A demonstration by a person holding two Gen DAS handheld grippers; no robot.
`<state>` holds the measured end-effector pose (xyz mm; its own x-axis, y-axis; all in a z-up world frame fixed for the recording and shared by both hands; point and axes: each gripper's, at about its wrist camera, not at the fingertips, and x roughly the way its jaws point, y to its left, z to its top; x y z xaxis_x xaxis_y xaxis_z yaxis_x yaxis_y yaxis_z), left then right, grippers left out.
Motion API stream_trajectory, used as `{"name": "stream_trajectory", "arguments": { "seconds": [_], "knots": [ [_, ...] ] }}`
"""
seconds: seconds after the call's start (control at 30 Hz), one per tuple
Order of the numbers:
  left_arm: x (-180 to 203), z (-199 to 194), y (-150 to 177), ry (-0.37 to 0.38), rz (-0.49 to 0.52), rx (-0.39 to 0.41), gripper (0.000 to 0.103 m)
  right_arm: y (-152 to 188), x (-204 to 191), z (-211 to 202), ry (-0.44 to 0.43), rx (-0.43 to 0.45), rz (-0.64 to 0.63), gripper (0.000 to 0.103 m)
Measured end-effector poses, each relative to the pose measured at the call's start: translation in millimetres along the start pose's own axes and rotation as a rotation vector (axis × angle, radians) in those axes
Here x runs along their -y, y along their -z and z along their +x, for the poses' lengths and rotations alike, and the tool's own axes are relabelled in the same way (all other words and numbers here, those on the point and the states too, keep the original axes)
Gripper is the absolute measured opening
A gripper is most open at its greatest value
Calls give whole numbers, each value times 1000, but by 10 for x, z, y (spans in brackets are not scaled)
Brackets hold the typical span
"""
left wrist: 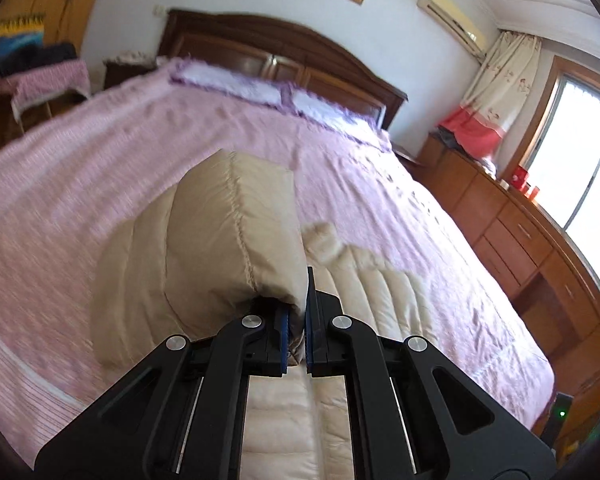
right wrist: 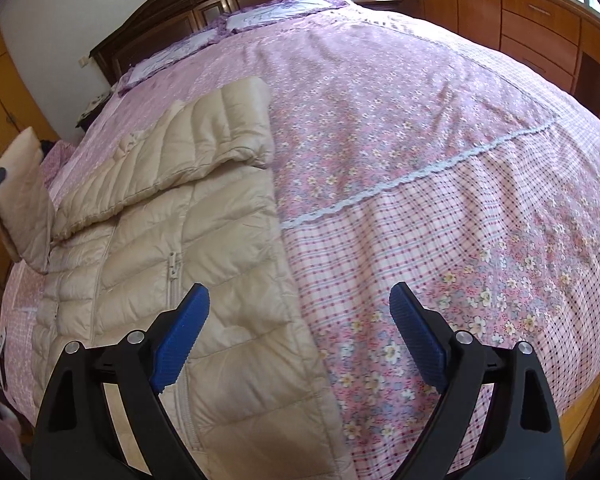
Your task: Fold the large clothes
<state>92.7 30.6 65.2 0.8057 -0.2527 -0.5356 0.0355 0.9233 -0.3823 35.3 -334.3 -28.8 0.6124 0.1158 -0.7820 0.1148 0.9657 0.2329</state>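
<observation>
A cream quilted puffer jacket (right wrist: 172, 248) lies on the pink bed, zipper side up, one sleeve (right wrist: 204, 140) folded across its chest. My left gripper (left wrist: 297, 320) is shut on the jacket's other sleeve (left wrist: 228, 240) and holds it lifted above the jacket body (left wrist: 364, 300). That lifted sleeve (right wrist: 20, 196) shows at the far left in the right wrist view. My right gripper (right wrist: 300, 320) is open and empty, hovering over the jacket's right edge and the bedspread.
The pink floral bedspread (right wrist: 420, 140) covers a wide bed with pillows (left wrist: 260, 84) and a dark wooden headboard (left wrist: 292, 52). Wooden drawers (left wrist: 512, 240) run along the right under a window. A cloth-covered table (left wrist: 40, 84) stands at the left.
</observation>
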Motion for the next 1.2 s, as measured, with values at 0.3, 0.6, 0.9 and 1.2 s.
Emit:
{"name": "stream_trajectory", "arguments": {
  "seconds": [0.3,0.6,0.9,1.2],
  "knots": [
    [140,693,465,-14,-8,-185,5,-6,137,43,-16,-10,38,88],
    [222,1120,807,-105,78,-302,6,-11,221,110,-23,-22,56,88],
    [470,906,862,-59,169,-317,73,-61,214,132,-28,-29,47,88],
    [399,597,867,-178,162,-410,77,-81,198,104,-33,-20,44,88]
  ]
}}
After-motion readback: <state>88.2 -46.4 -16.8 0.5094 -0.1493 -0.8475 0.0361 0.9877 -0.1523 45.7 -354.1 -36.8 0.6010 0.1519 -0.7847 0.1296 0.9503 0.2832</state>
